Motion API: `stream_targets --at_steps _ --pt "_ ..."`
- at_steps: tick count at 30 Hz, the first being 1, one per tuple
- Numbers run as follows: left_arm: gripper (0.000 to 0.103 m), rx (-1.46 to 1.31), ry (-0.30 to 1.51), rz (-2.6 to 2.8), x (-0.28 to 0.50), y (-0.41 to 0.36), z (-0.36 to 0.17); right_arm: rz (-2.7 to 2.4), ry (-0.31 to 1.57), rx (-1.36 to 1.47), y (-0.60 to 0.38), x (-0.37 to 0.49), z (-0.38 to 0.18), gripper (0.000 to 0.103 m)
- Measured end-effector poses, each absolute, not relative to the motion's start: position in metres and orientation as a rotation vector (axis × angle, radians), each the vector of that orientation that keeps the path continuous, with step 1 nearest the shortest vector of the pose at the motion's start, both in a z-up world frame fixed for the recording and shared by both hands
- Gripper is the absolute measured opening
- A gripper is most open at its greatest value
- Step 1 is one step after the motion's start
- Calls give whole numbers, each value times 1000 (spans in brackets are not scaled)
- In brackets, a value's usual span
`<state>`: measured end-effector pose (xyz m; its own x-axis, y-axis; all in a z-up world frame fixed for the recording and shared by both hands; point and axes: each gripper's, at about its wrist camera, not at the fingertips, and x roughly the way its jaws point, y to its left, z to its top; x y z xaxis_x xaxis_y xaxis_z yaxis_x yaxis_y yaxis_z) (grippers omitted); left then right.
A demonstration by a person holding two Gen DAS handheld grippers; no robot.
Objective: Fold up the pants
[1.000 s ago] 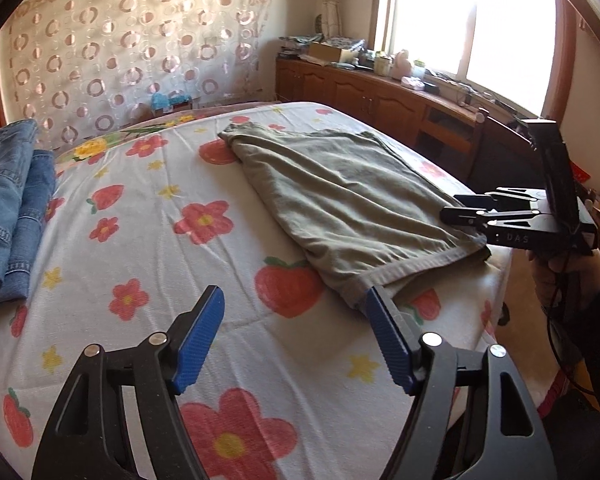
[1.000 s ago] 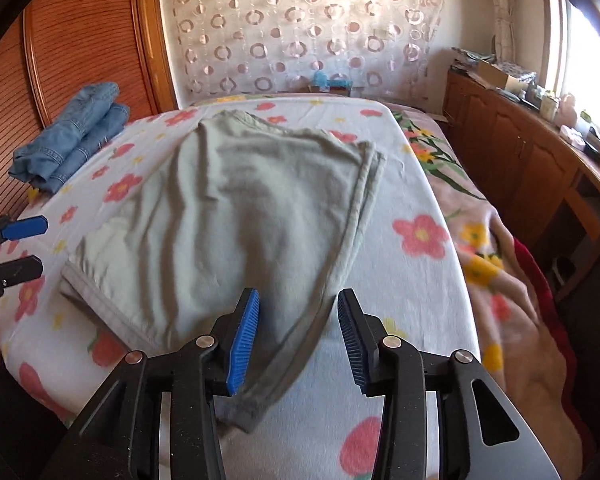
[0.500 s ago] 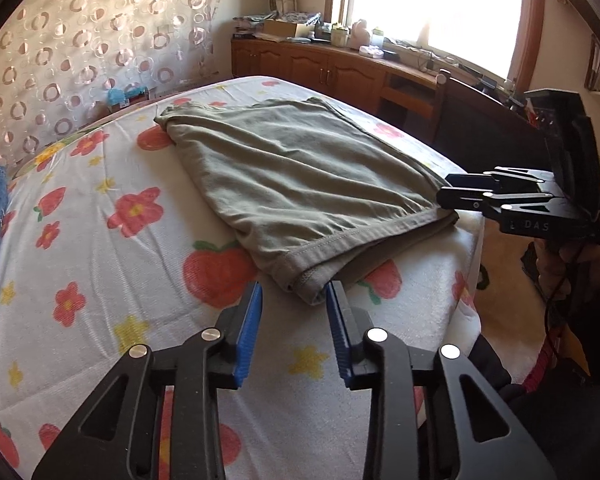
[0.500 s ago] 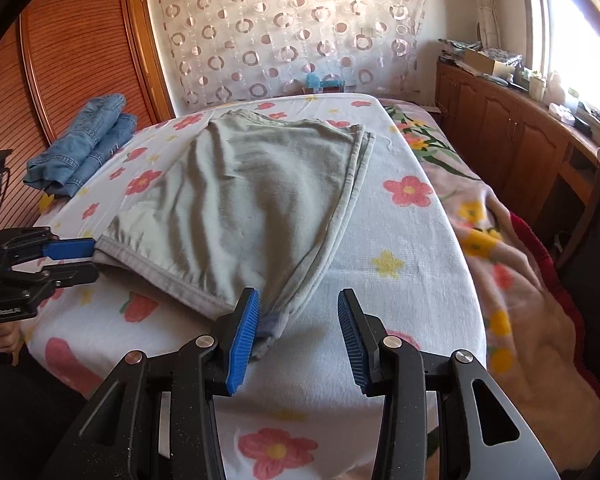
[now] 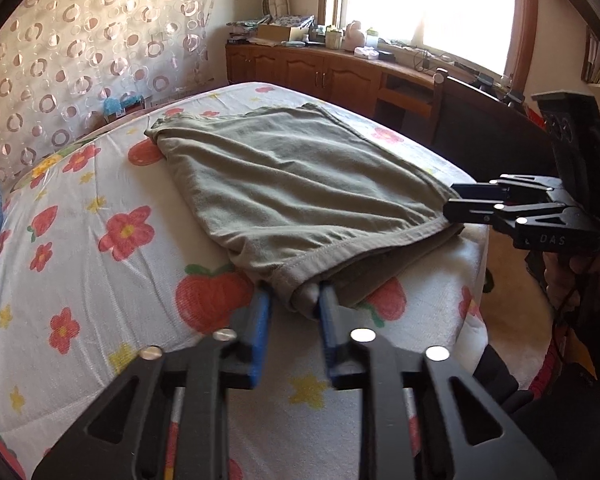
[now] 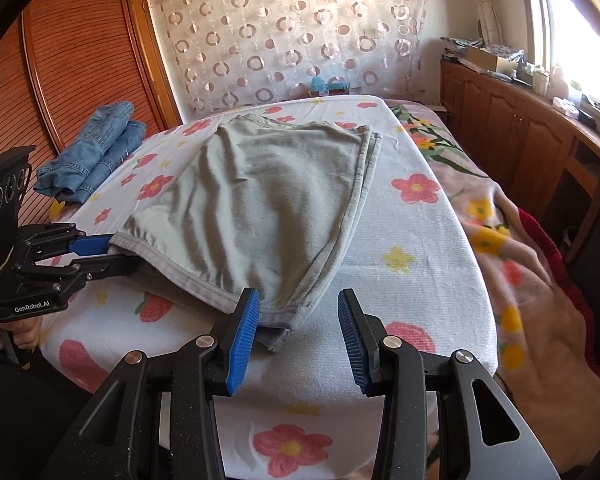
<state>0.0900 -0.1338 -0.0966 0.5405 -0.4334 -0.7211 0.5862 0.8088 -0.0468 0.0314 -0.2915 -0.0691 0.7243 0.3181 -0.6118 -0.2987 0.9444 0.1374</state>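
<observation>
Clamped on the near left corner of the pants [image 5: 284, 184], my left claw [image 5: 294, 304] has just been drawing its blue pads together, and the bunched hem corner now sits pinched between them at the front edge of the bed [image 5: 100, 320]. From the other camera the same claw [image 6: 114, 250] comes in from the left edge of the bed, its tips swallowed by the grey cloth.

Past it, the pants lie folded flat across the middle of the flowered sheet, running from the front edge toward the far end, with the doubled edges along their right side. A stack of blue jeans [image 6: 96, 148] rests at the far left corner of the bed, well apart from them.

Further right, my right claw [image 6: 296, 320] stands partly open at the near right corner of the pants. Its left pad [image 6: 242, 336] is just beside or touching the hem, the corner poking into the gap, while the right pad stands clear over bare sheet, so nothing is gripped there. In the left camera it [image 5: 454, 198] reaches that same corner from the right.
</observation>
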Motion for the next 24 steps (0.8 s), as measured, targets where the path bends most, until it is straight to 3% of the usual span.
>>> stream_targets --at_steps 2,8,16,24 --pt "14 194 772 -615 87 -131 -93 344 682 33 -291 32 -70 43" --pt "14 172 784 -612 84 -126 -95 356 671 44 -289 29 -68 41" --pt "14 191 819 -588 87 -127 -104 388 663 48 -283 25 -71 14" --pt "16 193 826 -578 88 -128 -105 367 678 34 -282 26 -72 13"
